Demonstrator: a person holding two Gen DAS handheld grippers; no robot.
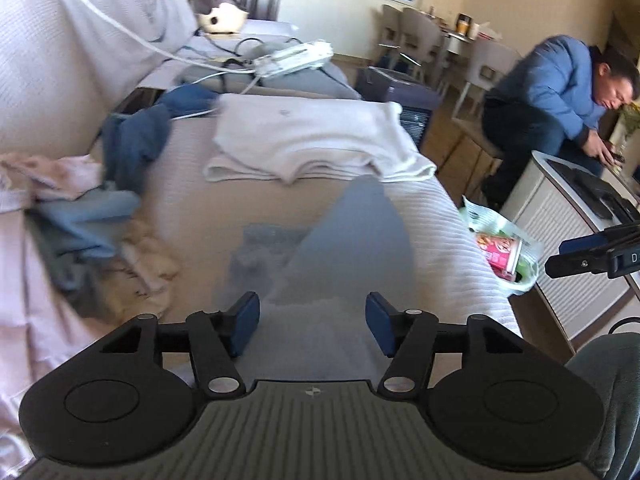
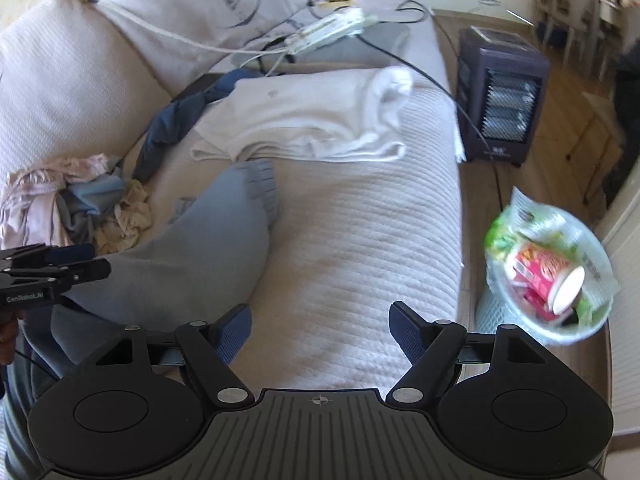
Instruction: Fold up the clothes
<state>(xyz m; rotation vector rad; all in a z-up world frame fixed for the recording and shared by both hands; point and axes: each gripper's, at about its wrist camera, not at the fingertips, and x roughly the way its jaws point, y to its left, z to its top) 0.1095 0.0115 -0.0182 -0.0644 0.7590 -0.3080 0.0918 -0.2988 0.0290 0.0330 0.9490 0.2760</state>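
A grey-blue garment [image 1: 352, 240] lies stretched along the sofa seat [image 1: 444, 220], blurred in the left wrist view. My left gripper [image 1: 312, 322] hovers over its near end, open; the cloth shows between the blue pads [image 1: 244, 322], which stand apart and do not press it. In the right wrist view the same garment [image 2: 208, 248] lies left of my right gripper [image 2: 322, 330], which is open over the bare sofa cover [image 2: 360, 240], its left finger at the cloth's edge. A folded white garment [image 2: 304, 120] rests farther along the seat. The left gripper [image 2: 92, 262] enters from the left edge.
A heap of crumpled clothes [image 1: 80, 208] lies against the sofa back. A power strip [image 2: 332, 28] and cables sit at the far end. A heater [image 2: 500, 108] and a bin of rubbish [image 2: 548, 276] stand on the floor. A person in a blue jacket [image 1: 560, 92] sits nearby.
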